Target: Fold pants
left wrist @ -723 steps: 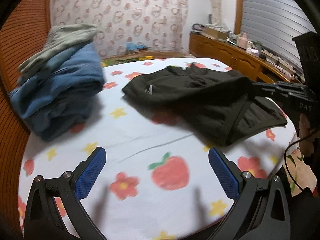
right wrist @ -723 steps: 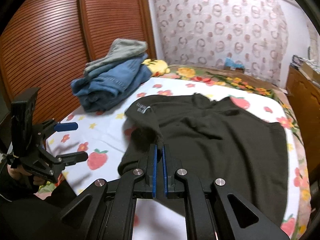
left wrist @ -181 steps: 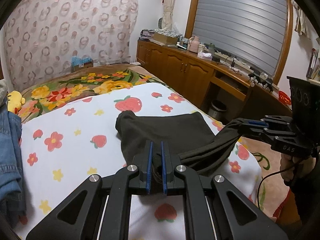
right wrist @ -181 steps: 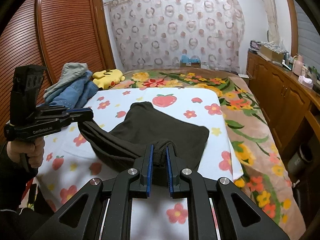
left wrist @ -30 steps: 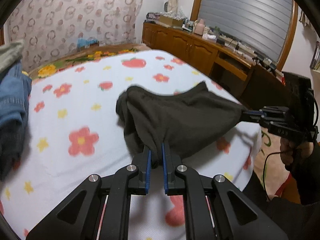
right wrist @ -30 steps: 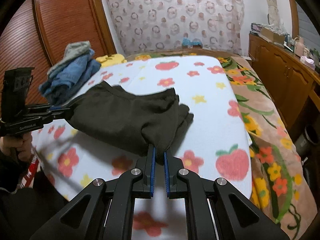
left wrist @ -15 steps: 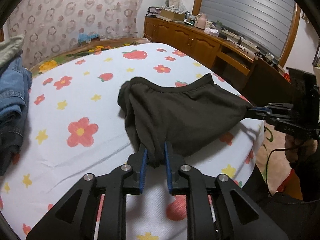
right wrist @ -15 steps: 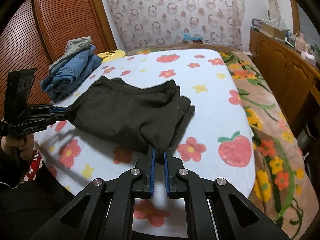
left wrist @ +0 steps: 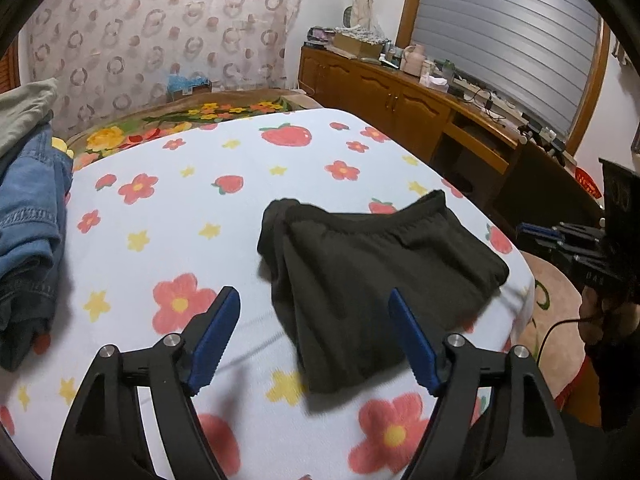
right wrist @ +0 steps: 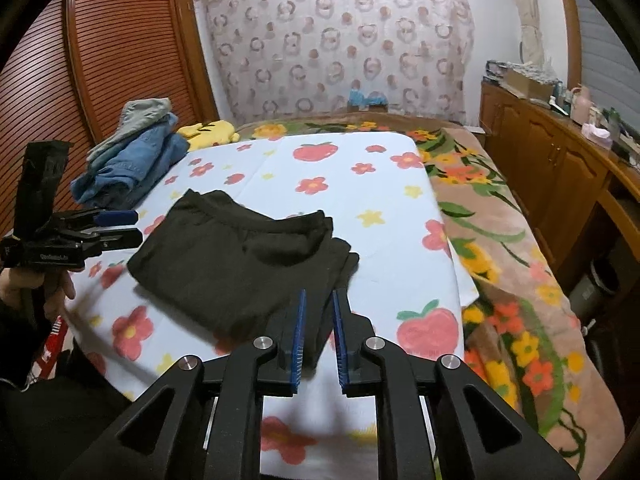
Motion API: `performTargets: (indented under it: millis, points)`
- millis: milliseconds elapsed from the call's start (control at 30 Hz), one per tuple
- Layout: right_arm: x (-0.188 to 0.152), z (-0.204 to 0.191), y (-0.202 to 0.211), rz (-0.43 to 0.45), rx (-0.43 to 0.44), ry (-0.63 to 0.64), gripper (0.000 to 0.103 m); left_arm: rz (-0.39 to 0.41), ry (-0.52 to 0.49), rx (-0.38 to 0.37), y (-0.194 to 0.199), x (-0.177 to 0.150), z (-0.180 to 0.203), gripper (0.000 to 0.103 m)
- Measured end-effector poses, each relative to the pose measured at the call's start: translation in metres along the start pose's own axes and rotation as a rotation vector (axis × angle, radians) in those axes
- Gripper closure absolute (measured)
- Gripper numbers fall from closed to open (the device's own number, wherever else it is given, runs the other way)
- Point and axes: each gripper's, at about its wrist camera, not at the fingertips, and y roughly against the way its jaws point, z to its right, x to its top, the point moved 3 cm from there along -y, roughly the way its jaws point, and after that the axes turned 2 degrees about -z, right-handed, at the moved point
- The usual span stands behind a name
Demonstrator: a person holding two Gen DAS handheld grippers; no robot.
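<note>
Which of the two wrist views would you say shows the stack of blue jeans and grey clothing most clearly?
The right wrist view: the clothing stack sits whole by the wardrobe, grey garment on top of the denim. The left wrist view cuts the clothing stack off at the frame's left edge, showing only part of the denim and a grey corner.

The black pants (left wrist: 376, 276) lay folded into a compact, roughly rectangular bundle on my flowered bed sheet (left wrist: 208, 200), near its front corner. Their gathered waistband (right wrist: 256, 220) faced the far side, with layered edges (right wrist: 344, 260) stacked along one side.
</note>
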Motion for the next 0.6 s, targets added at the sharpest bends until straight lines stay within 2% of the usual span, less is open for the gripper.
performTargets:
  millis: [33,167,233,400,600]
  points:
    - [0.0,0.0,-0.003,0.0,0.0,-0.005,0.087,-0.004,-0.003,0.001,-0.003,0.002,0.0,0.024]
    - [0.005,0.001,-0.015,0.008,0.0,-0.02,0.068,-0.016,-0.008,0.018,-0.016,0.009,-0.001,0.024]
    - [0.008,0.005,-0.023,0.01,-0.021,-0.036,0.063,-0.018,-0.006,0.033,-0.022,0.012,-0.002,0.024]
    - [0.02,0.007,-0.042,0.006,-0.01,-0.04,0.062,-0.008,-0.001,0.058,-0.033,0.021,-0.008,0.024]
    - [0.035,-0.001,-0.057,-0.006,0.004,0.005,0.062,-0.007,-0.008,0.028,-0.038,0.028,-0.007,0.035]
